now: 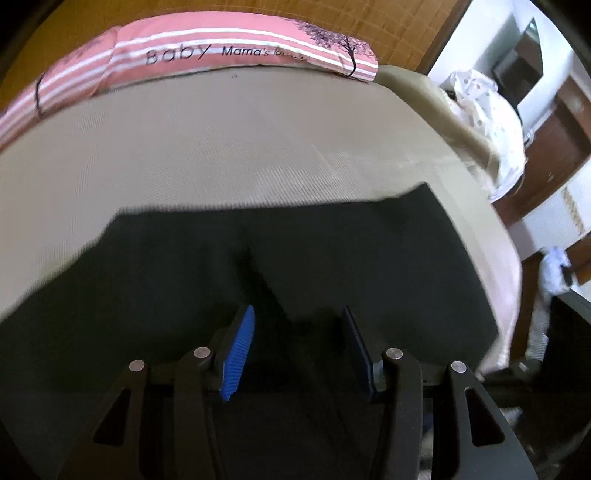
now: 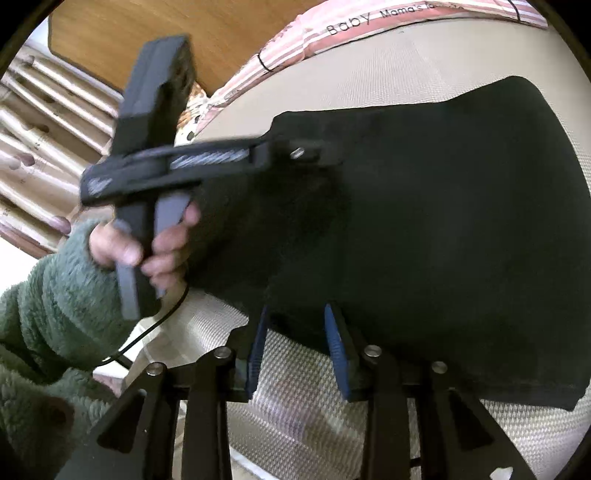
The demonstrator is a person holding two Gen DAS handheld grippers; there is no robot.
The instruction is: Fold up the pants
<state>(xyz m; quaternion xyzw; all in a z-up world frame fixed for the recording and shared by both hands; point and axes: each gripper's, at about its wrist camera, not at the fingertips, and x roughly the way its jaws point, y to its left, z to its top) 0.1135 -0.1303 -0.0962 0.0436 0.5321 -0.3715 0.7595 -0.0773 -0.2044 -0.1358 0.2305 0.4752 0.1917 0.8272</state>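
Note:
Dark pants (image 1: 332, 258) lie flat on a beige woven bed mat (image 1: 221, 147). In the left wrist view my left gripper (image 1: 298, 310) hovers over the pants near a crease, its blue pads (image 1: 238, 350) apart with nothing pinched between them. In the right wrist view the pants (image 2: 443, 221) spread across the mat (image 2: 295, 406). My right gripper (image 2: 295, 308) is open at the pants' near edge, and the hem lies at its fingertips without the pads pressing on it. The left gripper (image 2: 325, 155) reaches over the pants' left part, held by a hand (image 2: 166, 243) in a green fleece sleeve (image 2: 55, 295).
A pink striped pillow (image 1: 221, 44) lies along the far side of the bed against a wooden headboard (image 1: 258, 11). A white spotted cloth (image 1: 487, 122) hangs past the bed's right edge. A black cable (image 2: 147, 332) trails from the left gripper. Bare mat lies between pants and pillow.

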